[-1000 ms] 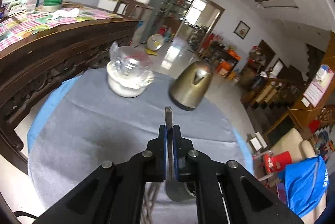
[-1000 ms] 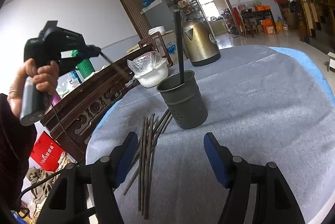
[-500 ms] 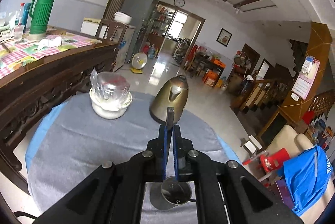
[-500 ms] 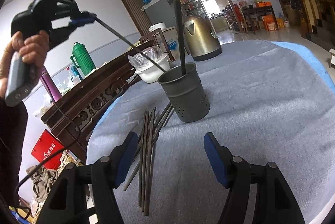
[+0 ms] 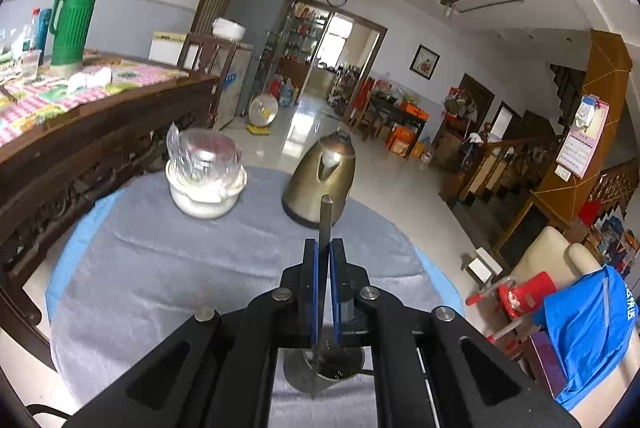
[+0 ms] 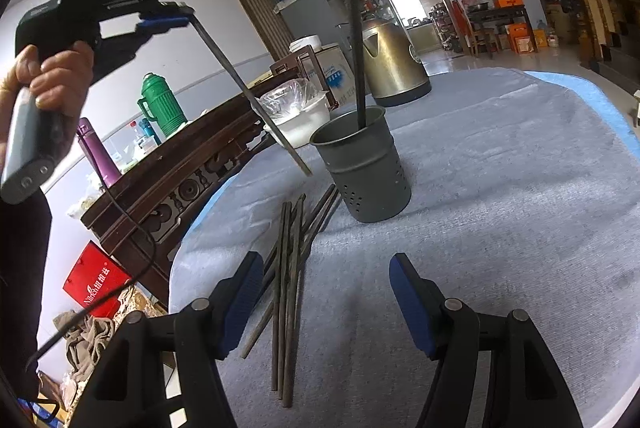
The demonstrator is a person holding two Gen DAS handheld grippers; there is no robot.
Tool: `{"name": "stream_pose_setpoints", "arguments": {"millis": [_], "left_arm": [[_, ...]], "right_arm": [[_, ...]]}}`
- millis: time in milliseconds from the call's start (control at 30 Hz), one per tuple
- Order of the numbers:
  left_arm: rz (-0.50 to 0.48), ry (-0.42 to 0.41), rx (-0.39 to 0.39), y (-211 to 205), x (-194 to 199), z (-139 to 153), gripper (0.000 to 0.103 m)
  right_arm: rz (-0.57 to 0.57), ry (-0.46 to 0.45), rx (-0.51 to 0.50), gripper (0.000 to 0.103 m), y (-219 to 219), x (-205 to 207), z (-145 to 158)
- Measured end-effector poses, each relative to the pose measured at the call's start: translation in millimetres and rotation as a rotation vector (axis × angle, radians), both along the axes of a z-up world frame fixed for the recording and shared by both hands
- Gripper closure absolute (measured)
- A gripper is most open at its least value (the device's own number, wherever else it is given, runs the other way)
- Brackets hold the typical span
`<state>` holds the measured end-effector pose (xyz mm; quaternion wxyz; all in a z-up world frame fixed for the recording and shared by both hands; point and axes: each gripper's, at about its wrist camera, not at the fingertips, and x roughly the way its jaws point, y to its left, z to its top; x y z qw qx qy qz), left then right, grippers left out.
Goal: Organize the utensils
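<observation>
My left gripper (image 5: 324, 248) is shut on a dark chopstick (image 5: 325, 220); in the right wrist view the left gripper (image 6: 176, 18) holds that chopstick (image 6: 248, 96) slanting down, its tip beside the rim of the grey perforated holder (image 6: 366, 168). The holder (image 5: 324, 368) shows below my left jaws. One dark chopstick (image 6: 355, 56) stands upright in the holder. Several chopsticks (image 6: 290, 280) lie on the grey cloth left of the holder. My right gripper (image 6: 324, 292) is open and empty, low over the cloth near the loose chopsticks.
A brass kettle (image 6: 390, 64) and a white bowl with a plastic bag (image 6: 298, 112) stand behind the holder. A dark wooden sideboard (image 6: 176, 180) with a green thermos (image 6: 160, 100) runs along the left. The blue table edge (image 6: 592, 96) curves at the right.
My left gripper has moved down and toward the holder with the chopstick, its tip now beside the rim. My right gripper has stayed in place, open.
</observation>
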<state>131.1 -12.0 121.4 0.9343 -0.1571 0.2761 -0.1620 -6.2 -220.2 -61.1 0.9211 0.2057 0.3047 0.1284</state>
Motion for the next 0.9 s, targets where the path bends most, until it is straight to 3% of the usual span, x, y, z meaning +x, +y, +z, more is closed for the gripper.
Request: {"name": "stream_pose_setpoints", "arguments": {"millis": [133, 500, 667, 800, 900], "left_arm": [[0.004, 0.010, -0.003, 0, 1, -4, 0.098], [0.005, -0.061, -0.019, 5, -7, 26, 0.098], [0.014, -0.061, -0.008, -3, -1, 18, 0.098], [0.009, -0.012, 0.011, -8, 9, -2, 0.098], [-0.031, 0.076, 0.036, -12, 22, -21, 0.098]], "right_arm": [[-0.006, 0.001, 0.003, 0.034, -1, 0, -1], [0.010, 0.019, 0.010, 0.034, 3, 2, -5], [0.010, 0.022, 0.008, 0.034, 4, 2, -6], [0.009, 0.024, 0.004, 0.034, 4, 2, -6], [0.008, 0.028, 0.005, 0.034, 3, 2, -6]]}}
